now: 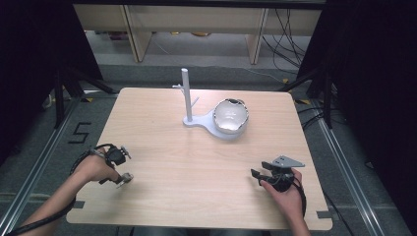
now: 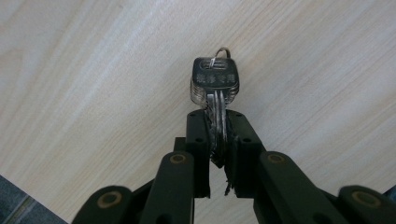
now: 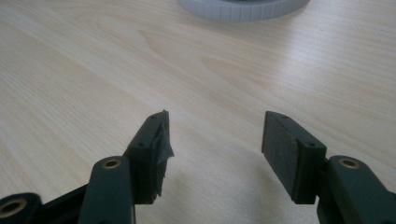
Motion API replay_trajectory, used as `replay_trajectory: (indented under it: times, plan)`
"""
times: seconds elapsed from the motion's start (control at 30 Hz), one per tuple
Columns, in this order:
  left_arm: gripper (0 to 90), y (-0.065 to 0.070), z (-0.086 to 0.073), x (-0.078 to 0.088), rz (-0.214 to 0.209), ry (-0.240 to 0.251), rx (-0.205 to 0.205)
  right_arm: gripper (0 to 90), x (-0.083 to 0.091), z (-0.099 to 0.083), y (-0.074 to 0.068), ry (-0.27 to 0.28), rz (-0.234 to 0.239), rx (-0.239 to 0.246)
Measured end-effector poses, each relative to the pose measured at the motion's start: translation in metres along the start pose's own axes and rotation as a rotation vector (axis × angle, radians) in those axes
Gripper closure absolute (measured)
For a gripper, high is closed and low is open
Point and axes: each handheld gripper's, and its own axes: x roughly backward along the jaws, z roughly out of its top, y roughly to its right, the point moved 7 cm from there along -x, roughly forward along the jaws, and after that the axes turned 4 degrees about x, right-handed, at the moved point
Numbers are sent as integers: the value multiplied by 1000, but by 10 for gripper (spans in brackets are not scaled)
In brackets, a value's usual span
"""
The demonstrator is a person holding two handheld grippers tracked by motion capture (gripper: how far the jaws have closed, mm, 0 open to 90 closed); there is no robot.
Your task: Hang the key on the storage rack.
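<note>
Wooden table [image 1: 196, 162]; left gripper [image 2: 218, 122] pinching keys [image 2: 215, 81]

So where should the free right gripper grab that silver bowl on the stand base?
Take the bowl by its near rim, coming from the front right with the open right gripper. The thin rim lies exposed, one jaw can slip inside and one outside, and the post stands clear on its left.

One camera sits up high, looking forward and down at the whole pale wooden table [image 1: 196, 162]. Two more cameras ride very close above that same tabletop, one by the 7 o'clock corner, one by 5 o'clock.
</note>
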Motion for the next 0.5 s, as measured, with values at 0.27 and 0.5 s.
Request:
replay_trajectory:
  times: [0.27, 0.5]
  plan:
    - [836, 4, -3, -6, -17, -4, 40, 427, 0, 0, 0, -1, 8, -3]
    - [838, -1, -2, 3, 7, 14, 11, 428, 0, 0, -1, -6, 3, -6]
